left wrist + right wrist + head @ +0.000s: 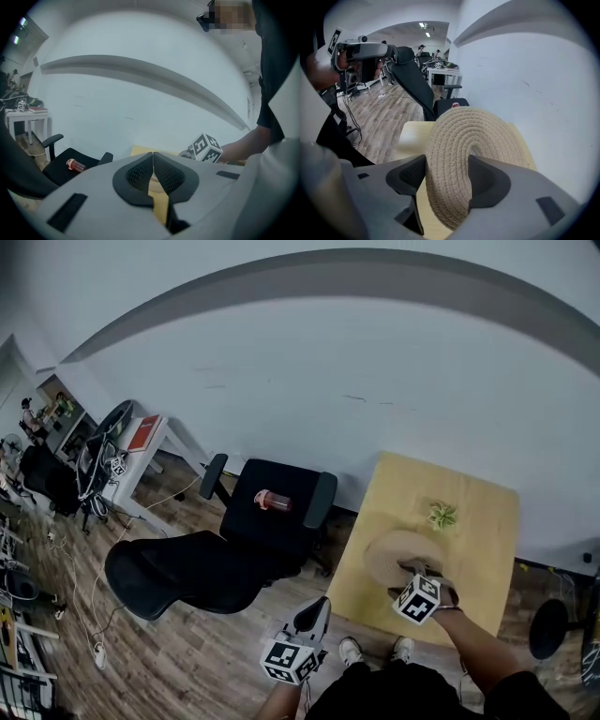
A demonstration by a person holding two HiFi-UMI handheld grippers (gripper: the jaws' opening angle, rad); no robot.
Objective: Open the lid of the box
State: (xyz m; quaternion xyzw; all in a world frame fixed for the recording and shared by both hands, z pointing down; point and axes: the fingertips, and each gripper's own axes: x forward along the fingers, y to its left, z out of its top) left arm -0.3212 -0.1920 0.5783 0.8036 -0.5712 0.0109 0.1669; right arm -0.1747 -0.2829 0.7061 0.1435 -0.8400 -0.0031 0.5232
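Observation:
A round woven rope lid point(394, 549) lies on the small wooden table point(483, 526) at the right of the head view. What sits under it is hidden. My right gripper point(412, 571) is at the lid's near edge. In the right gripper view the lid point(476, 129) bulges up between the two pads, which press on its rim from both sides, so my right gripper point(446, 177) is shut on it. My left gripper point(314, 613) hangs low beside the table's near left corner. Its pads meet with nothing between them, so my left gripper point(153, 161) is shut.
A small green plant point(442, 515) stands on the table behind the lid. A black office chair point(277, 521) with a red bottle point(272, 501) on its seat stands left of the table, and a second black chair point(178, 573) nearer. A white desk point(141, 442) stands far left on the wood floor.

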